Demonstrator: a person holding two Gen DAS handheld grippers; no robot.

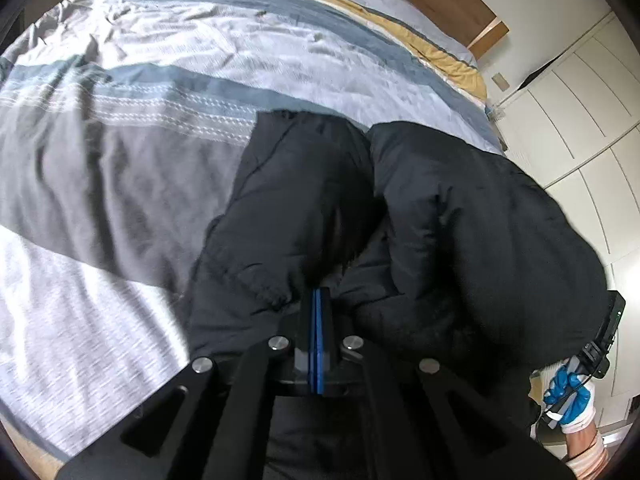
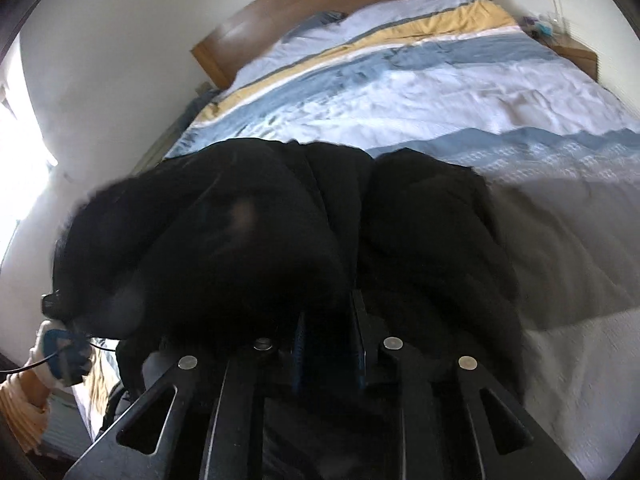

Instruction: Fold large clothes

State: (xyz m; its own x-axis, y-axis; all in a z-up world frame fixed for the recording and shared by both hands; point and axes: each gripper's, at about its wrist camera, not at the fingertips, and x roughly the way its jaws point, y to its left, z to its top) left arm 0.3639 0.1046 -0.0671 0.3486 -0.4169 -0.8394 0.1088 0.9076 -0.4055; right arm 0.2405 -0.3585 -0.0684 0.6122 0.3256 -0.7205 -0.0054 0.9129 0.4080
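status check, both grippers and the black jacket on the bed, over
Left gripper shut on the black jacket. Right gripper fingers parted, jacket fabric between them, grip unclear. Jacket bunched on the striped duvet. Nothing in the way.

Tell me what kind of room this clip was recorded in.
Almost certainly a bedroom. A made bed with a striped duvet fills both views, a wooden headboard stands against the wall, and white wardrobe doors run along one side. A black padded jacket lies on the bed.
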